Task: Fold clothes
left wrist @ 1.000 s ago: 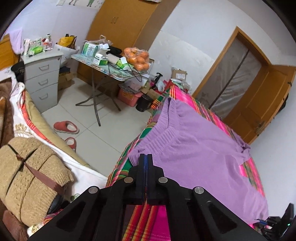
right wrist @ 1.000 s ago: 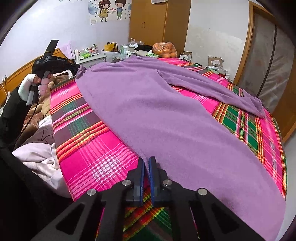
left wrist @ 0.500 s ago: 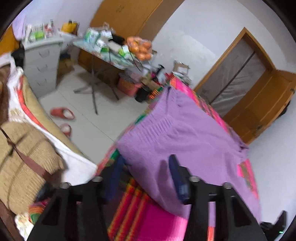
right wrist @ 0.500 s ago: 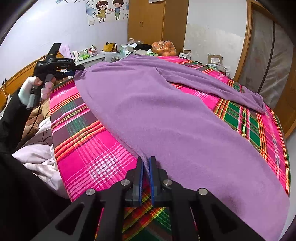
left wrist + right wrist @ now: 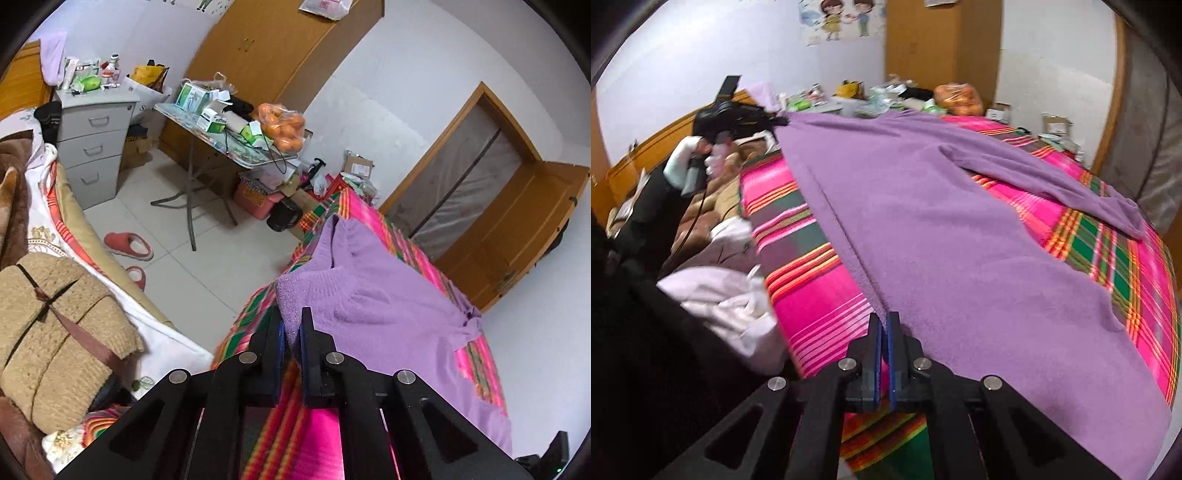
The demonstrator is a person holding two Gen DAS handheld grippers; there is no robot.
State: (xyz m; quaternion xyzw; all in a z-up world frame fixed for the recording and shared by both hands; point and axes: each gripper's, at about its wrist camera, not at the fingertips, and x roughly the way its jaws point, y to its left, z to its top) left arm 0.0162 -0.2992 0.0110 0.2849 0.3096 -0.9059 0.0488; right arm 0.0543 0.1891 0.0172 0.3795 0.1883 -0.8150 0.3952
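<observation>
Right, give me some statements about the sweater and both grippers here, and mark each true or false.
1. The left gripper is clamped on a corner of the purple sweater. True.
2. The right gripper is wide open. False: it is shut on the sweater's edge.
3. The sweater lies on a plaid blanket. True.
4. The sweater is already folded into a small square. False: it lies spread out, one sleeve extended.

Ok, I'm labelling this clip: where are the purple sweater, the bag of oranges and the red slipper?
purple sweater [image 5: 942, 229]: right wrist view, middle of its body.
bag of oranges [image 5: 282, 127]: left wrist view, centre of the bag.
red slipper [image 5: 127, 245]: left wrist view, its upper.
</observation>
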